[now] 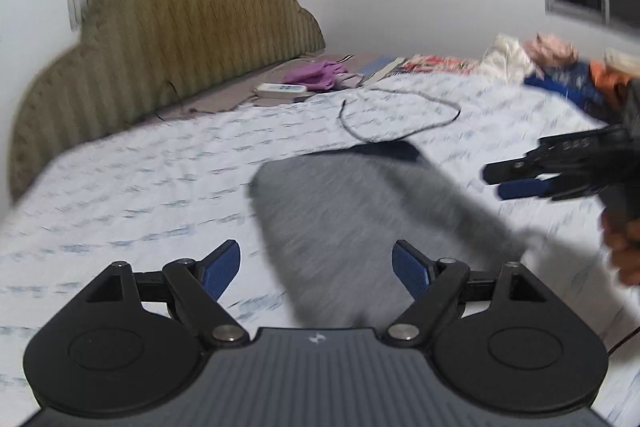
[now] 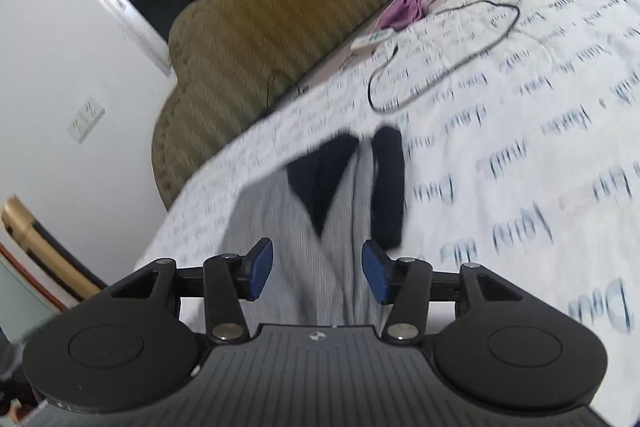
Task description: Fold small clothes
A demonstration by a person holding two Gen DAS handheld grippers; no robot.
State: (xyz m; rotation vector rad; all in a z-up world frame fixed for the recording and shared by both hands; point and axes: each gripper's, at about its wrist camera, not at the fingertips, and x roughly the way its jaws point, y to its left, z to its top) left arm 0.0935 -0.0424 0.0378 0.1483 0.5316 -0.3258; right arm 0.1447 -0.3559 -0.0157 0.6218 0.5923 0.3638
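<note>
Grey ribbed garment point(image 1: 340, 211) with dark navy trim point(image 2: 320, 183) lies on the white printed bedspread point(image 1: 140, 187), directly ahead of both tools. Its long axis runs away from the cameras toward the olive headboard point(image 1: 180, 11): the trimmed end points to the headboard, and the plain grey end comes toward the viewer, passing under the tool bodies. In the right wrist view two navy pieces show at the far end, one a pointed flap, the other a narrow band point(image 2: 388, 187) along the right edge. The left view is motion-blurred, so the cloth there may be partly lifted or folded along its right side; I cannot say which.

The left gripper point(image 1: 316, 269) has its blue pads spread wide, with the grey cloth seen between and beyond them but not pinched. The right gripper point(image 2: 318, 275) stands at a narrower gap, pads clear of the fabric showing between them; in the left view it appears at the right edge point(image 1: 520, 181), held by a hand point(image 1: 624, 247).

Farther off, a black cable loop point(image 2: 444, 55), a white remote point(image 1: 280, 89) and a purple cloth point(image 1: 316, 73) rest near the headboard.
</note>
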